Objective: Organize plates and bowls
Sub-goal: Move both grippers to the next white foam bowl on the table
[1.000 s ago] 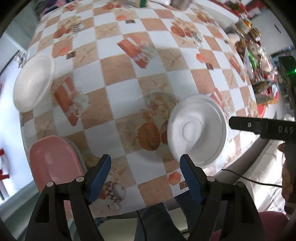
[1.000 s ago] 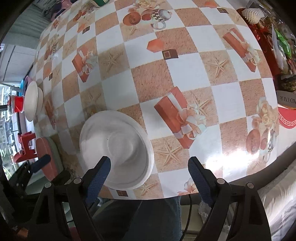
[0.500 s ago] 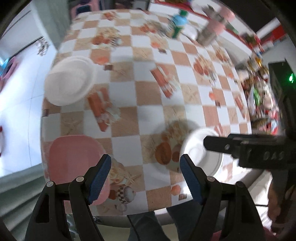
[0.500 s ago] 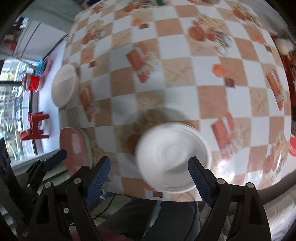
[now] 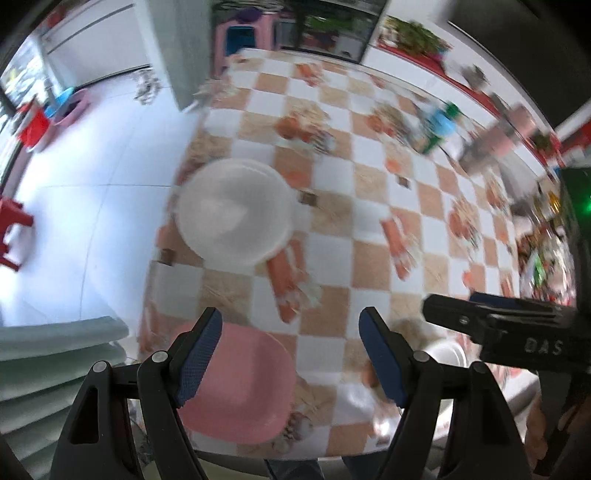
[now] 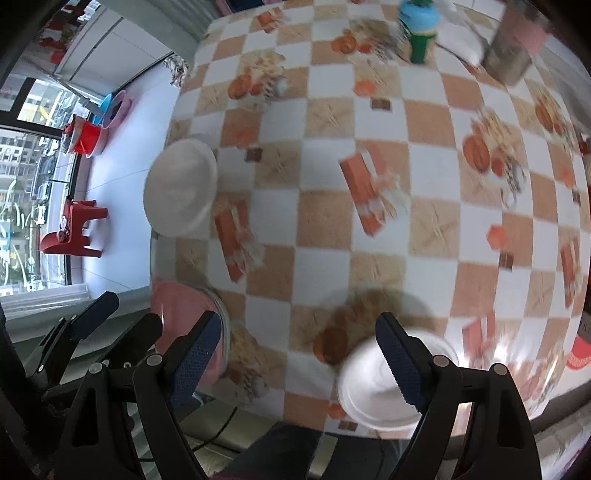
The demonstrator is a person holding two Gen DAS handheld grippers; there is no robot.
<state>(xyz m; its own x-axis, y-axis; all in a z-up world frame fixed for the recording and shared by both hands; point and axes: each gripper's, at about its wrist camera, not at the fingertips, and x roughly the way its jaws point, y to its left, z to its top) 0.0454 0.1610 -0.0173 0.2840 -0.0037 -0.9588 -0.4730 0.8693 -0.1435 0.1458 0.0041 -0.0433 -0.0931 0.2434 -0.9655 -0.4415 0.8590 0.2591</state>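
A white plate (image 5: 232,210) lies near the left edge of the checked table (image 5: 373,266); the right wrist view shows this white plate (image 6: 181,188) too. A pink plate (image 5: 240,384) sits at the near corner, under my left gripper (image 5: 290,356), which hangs open and empty above it. A second white dish (image 6: 373,384) rests by the front edge, partly behind a finger of my right gripper (image 6: 299,362), also open and empty. In the right wrist view the pink plate (image 6: 184,310) lies beside the left gripper (image 6: 131,312). The right gripper (image 5: 452,304) reaches in from the right.
A green bottle with a blue cap (image 6: 421,33) and a metal cup (image 6: 513,51) stand at the table's far side. Packets crowd the right edge (image 5: 543,258). A red stool (image 6: 74,229) and buckets (image 6: 92,136) stand on the white floor at left. A person's legs (image 6: 280,454) are below the front edge.
Both grippers rose, rolled and swung left over the table. The near white dish slid to the lower right of both views; the far white plate and pink plate came closer. Jaws stayed open.
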